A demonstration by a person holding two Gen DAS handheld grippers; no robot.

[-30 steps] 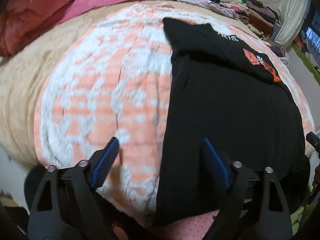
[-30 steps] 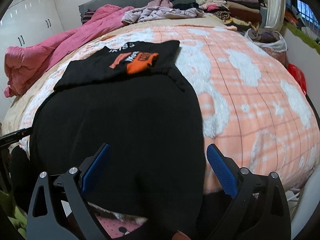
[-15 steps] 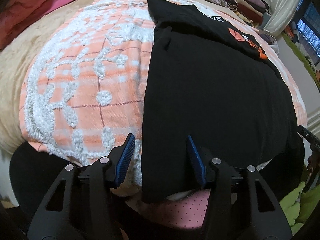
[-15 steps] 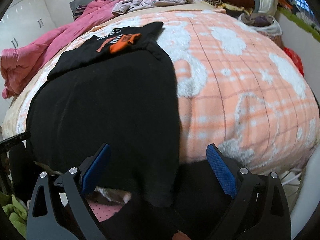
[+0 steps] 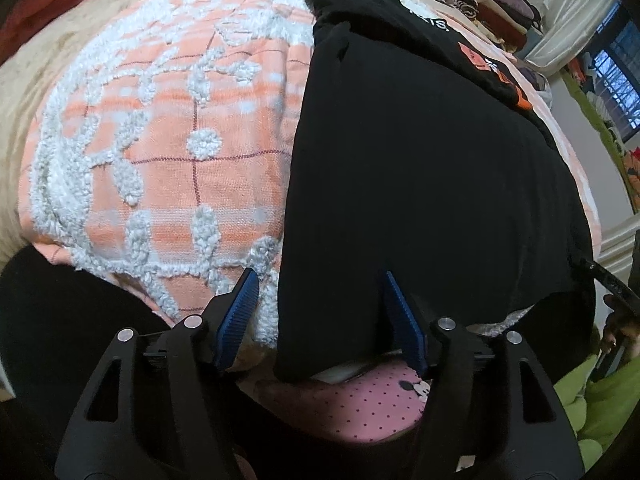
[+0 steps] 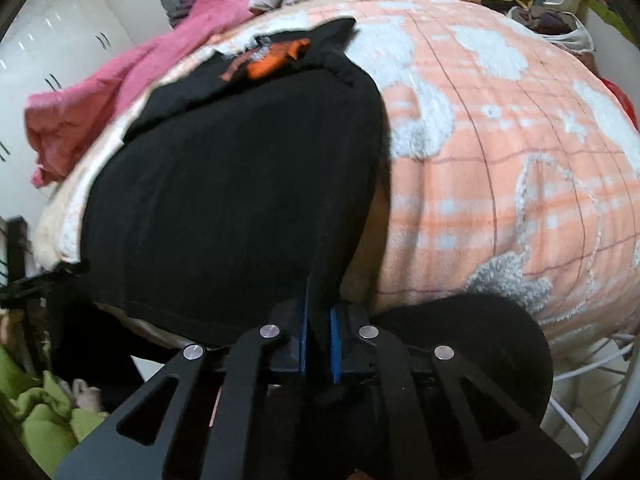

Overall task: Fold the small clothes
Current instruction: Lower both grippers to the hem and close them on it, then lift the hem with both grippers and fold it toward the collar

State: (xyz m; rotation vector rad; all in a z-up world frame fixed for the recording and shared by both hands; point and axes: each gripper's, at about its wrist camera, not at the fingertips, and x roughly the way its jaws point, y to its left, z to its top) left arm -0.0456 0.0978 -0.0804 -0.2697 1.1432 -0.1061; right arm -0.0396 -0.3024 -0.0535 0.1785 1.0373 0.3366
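Black garment lies spread on the peach-and-white blanket, its printed end at twelve o'clock and its hem at six, hanging over the bed edge. Right gripper is clamped tight on the hem's corner at five o'clock. Left gripper stands wide apart, straddling the opposite hem corner at seven o'clock, gripping nothing.

garment on blanket
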